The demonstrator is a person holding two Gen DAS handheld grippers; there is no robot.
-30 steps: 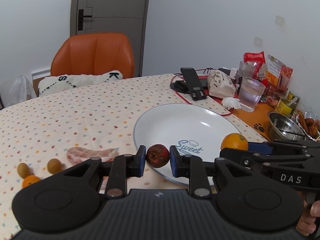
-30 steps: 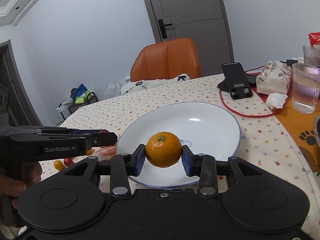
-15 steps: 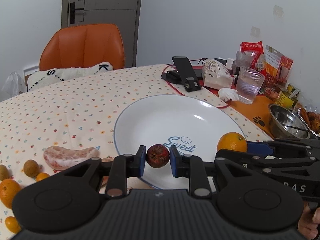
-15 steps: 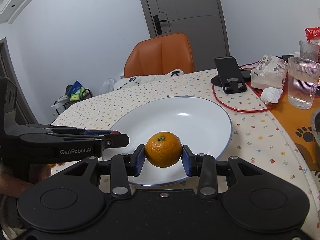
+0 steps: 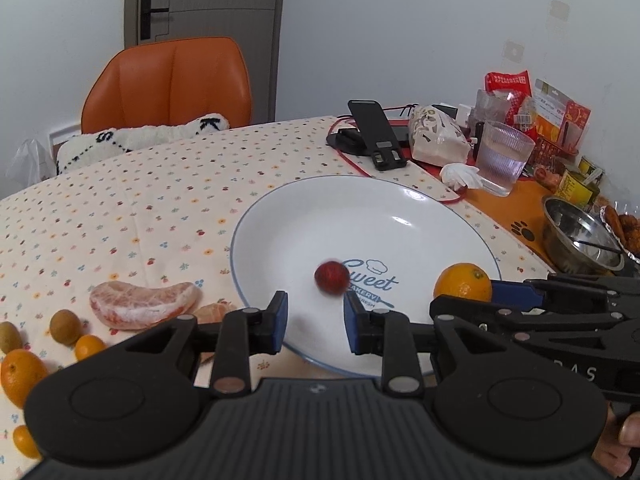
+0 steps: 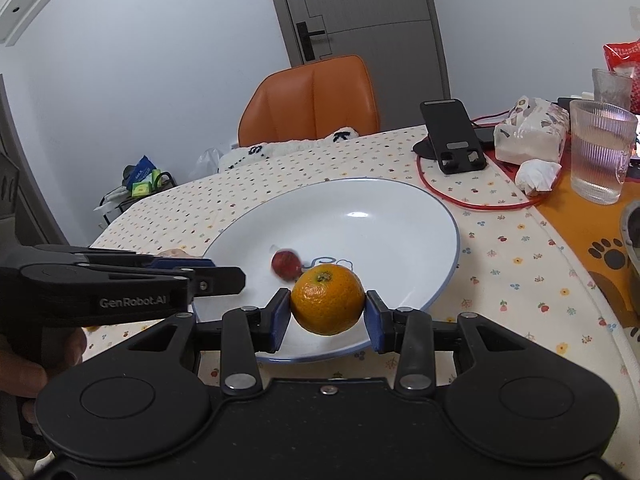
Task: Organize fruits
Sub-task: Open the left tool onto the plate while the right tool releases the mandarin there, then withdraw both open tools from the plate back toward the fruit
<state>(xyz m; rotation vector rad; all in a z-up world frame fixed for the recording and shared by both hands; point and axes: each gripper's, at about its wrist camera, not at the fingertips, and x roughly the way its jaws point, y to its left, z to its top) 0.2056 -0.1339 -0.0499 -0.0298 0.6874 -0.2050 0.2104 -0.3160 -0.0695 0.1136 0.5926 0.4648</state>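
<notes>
Plate: one white plate [image 5: 304,216], holding one blurred red fruit [image 5: 331,277]
Left hand-held gripper [image 5: 314,318]: jaws apart, empty
Right hand-held gripper [image 6: 327,318]: clamped on one orange [image 6: 327,298]
Bench [image 5: 120,208]: one peeled segment [image 5: 142,309]

The setting was a home dining area. A table [image 5: 120,208] carried a flower-dotted cloth, and an orange upholstered chair [image 5: 168,84] stood at its far side before a grey interior door [image 5: 208,0] with a lever handle. Household clutter lay along the table's right edge: a phone stand [image 5: 376,132], a ribbed drinking glass [image 5: 502,156], snack packets [image 5: 560,112], a tissue pack [image 5: 438,136] and a steel bowl [image 5: 576,236].
</notes>
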